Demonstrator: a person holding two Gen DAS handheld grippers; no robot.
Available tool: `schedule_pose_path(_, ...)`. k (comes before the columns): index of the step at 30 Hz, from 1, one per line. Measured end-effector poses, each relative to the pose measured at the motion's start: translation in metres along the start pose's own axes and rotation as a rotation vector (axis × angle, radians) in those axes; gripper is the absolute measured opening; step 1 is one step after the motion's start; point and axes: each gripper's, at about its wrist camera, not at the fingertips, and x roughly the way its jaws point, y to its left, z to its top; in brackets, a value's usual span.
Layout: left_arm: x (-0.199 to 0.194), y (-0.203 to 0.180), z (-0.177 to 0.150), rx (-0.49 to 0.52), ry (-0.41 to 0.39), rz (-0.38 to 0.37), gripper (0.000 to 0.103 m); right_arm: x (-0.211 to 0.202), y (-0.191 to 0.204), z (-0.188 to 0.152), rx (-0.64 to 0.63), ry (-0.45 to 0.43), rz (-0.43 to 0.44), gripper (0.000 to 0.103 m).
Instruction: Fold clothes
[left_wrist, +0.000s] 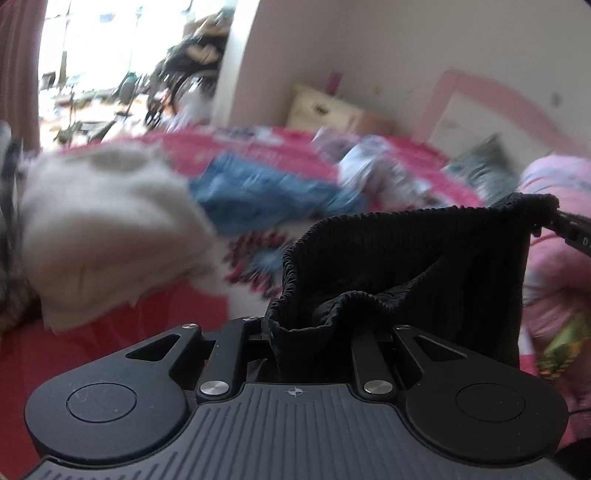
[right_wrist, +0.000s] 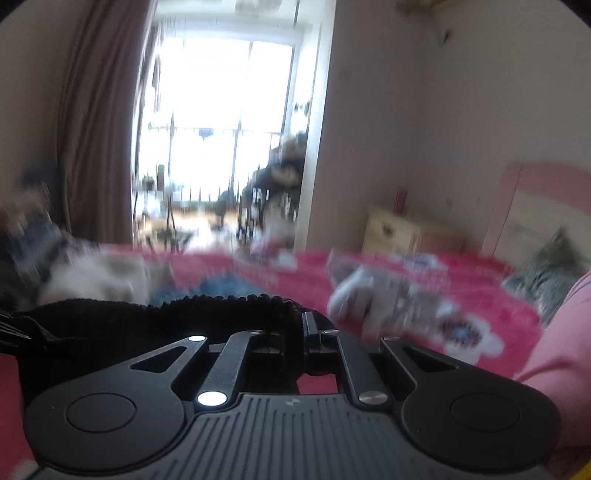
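My left gripper is clamped on the elasticated waistband edge of a black ribbed knit garment; the jaws stand nearly together with the bunched fabric pinched between them. My right gripper is likewise closed on the same black garment, pinching the gathered band at its far end. In the left wrist view the tip of the right gripper shows at the right edge, gripping the garment's upper corner, so the cloth hangs stretched between my two grippers and drapes below the band (its lower part runs out of view behind the gripper bodies).

Beyond the garment lies a red bedspread with white and blue flower prints. On it, left of centre, rests a cream-white fleecy cloth, and just beside that a blue denim piece. Farther right sits a pale printed bundle, which motion blur keeps me from identifying further. A grey cushion lies near the pink headboard. A pink sleeve fills the right edge of the right wrist view. Behind the bed stand a cream bedside cabinet, a brown curtain and a bright window.
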Motion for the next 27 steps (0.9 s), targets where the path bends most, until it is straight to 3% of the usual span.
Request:
schedule_pose_path(5,0.033,0.006,-0.011,0.003,-0.005,0.043,0.014,0.072,0.004,-0.026,-0.003,0.081,-0.022,0.009)
schedule_pose_path(9,0.076,0.012,-0.002,0.065,-0.001,0.108,0.020,0.126,0.005,-0.038,-0.004,0.136,-0.034,0.009)
schedule_pose_path(13,0.120,0.012,-0.020,0.137,0.076,0.155,0.023,0.186,-0.001,-0.065,0.032,0.260,-0.017,0.010)
schedule_pose_path(15,0.131,0.011,-0.027,0.168,0.079,0.173,0.032,0.215,-0.008,-0.084,0.075,0.337,0.004,0.012)
schedule_pose_path(19,0.132,0.008,-0.033,0.198,0.047,0.223,0.053,0.221,-0.024,-0.095,0.172,0.327,0.031,0.029)
schedule_pose_path(21,0.133,0.013,-0.027,0.168,0.065,0.252,0.069,0.219,-0.038,-0.093,0.229,0.347,0.051,0.043)
schedule_pose_path(22,0.134,0.016,-0.024,0.145,0.077,0.251,0.070,0.217,-0.047,-0.092,0.274,0.358,0.060,0.050)
schedule_pose_path(27,0.118,0.031,-0.008,-0.052,0.086,0.198,0.071,0.173,-0.099,-0.090,0.592,0.331,0.131,0.052)
